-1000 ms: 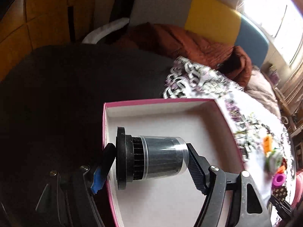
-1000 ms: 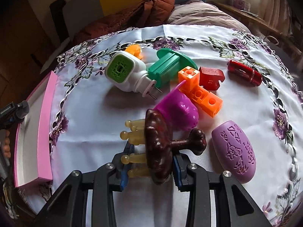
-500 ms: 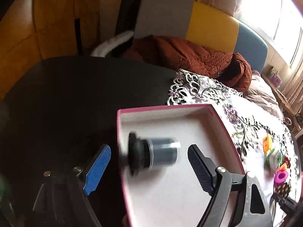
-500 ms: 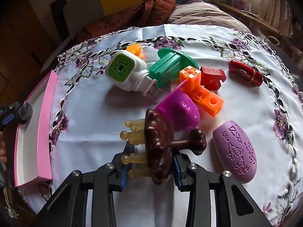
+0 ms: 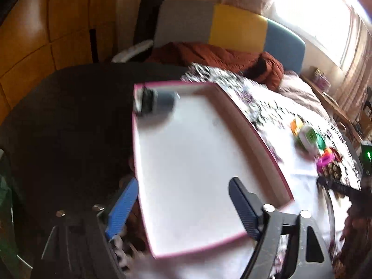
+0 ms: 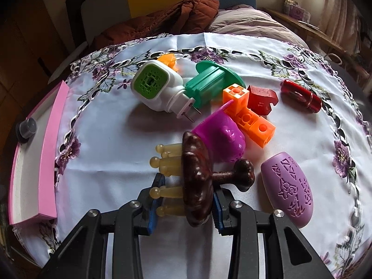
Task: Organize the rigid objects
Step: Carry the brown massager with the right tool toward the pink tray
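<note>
A pink-rimmed box (image 5: 253, 134) with a white floor lies under my left gripper (image 5: 183, 200). A dark capped cylinder (image 5: 158, 102) lies in its far left corner and shows at the box's far end (image 6: 26, 127) in the right wrist view. The left jaws stand wide, closing a little, with nothing between them. My right gripper (image 6: 188, 195) is shut on a brown wooden massager (image 6: 195, 176) with yellowish knobbed legs, just above the tablecloth. The box rim (image 6: 50, 151) sits at the left.
On the embroidered cloth (image 6: 104, 162) lie a green-and-white plug (image 6: 153, 86), a teal flanged piece (image 6: 209, 83), orange blocks (image 6: 248, 116), a red block (image 6: 261, 100), a red cylinder (image 6: 301, 96), a magenta piece (image 6: 220, 137) and a lilac oval (image 6: 288, 188). A brown jacket lies behind.
My left gripper let go of the dark cylinder and pulled back over the box; the cylinder now lies in the far corner. The right gripper and the massager stayed put.
</note>
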Demonstrator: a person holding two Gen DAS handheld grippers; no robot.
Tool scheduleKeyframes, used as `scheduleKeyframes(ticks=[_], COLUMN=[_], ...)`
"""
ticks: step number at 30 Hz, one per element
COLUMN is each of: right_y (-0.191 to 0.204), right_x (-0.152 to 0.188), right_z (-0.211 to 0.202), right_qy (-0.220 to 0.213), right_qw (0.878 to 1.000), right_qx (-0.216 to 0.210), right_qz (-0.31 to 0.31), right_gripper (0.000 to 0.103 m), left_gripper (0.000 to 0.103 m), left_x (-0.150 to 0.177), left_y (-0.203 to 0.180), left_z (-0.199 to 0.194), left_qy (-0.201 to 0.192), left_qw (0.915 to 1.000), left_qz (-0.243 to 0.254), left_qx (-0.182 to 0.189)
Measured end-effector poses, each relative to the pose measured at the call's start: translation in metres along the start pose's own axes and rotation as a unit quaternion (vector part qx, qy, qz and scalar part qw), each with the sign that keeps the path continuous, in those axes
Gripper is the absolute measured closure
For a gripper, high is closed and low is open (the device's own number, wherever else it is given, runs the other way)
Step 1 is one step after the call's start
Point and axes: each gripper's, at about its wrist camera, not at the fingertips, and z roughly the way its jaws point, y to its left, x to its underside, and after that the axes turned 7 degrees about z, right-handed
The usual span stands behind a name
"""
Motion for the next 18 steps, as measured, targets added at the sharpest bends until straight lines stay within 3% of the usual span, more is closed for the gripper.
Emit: scheduleKeyframes(ticks=[7, 18], right_y=[0.001, 0.015], right_x=[0.002, 0.013], right_z=[-0.001, -0.008], right_qy=[-0.004, -0.012], right_qw=[1.0, 0.999], right_qx=[0.005, 0.016], right_qz=[-0.003, -0.034], right_gripper=[0.066, 0.066], left_gripper=[0.03, 0.03], left_x=[0.012, 0.018], left_y=[-0.009, 0.009], left_z=[-0.014, -0.019], left_qy=[-0.01, -0.008], left_qw=[0.9997, 0.9997], left_qz=[0.021, -0.022], left_qx=[0.002, -0.003])
